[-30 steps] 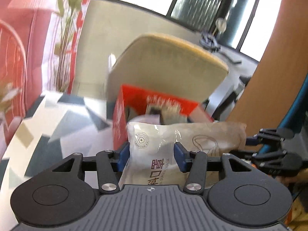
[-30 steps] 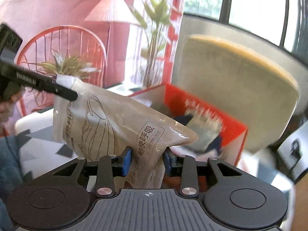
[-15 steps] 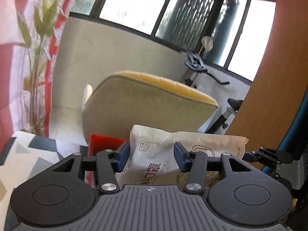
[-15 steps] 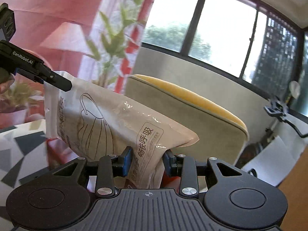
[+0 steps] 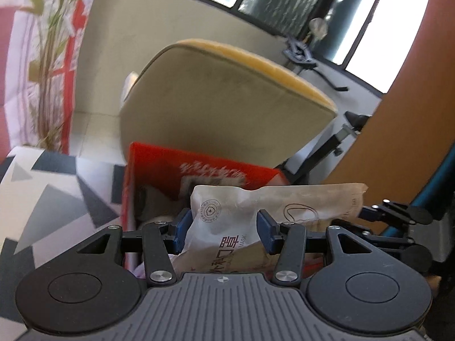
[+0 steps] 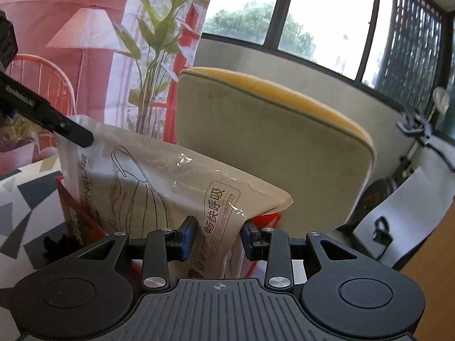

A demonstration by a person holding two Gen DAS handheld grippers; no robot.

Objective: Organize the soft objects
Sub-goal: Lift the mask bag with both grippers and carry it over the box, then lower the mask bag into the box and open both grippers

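A beige and white plastic pack of face masks (image 5: 298, 201) hangs between my two grippers above an open red cardboard box (image 5: 170, 170). My left gripper (image 5: 224, 227) is shut on the pack's white end. The right gripper (image 6: 217, 237) is shut on the beige end of the same pack (image 6: 159, 187). In the right wrist view a black finger (image 6: 65, 126) of the left gripper clamps the pack's far corner. The right gripper's black fingers (image 5: 398, 213) show at the right edge of the left wrist view. The box (image 6: 76, 213) sits just under the pack, with soft items inside, mostly hidden.
The box stands on a table with a grey, black and white geometric cloth (image 5: 51, 199). A beige chair back with a yellow cushion (image 6: 270, 142) rises right behind the box. A plant (image 6: 153, 56) and pink backdrop stand to the left, windows behind.
Both grippers have carried the pack along together. The views tipped up, then back down, and the red box now sits closer, right under the pack.
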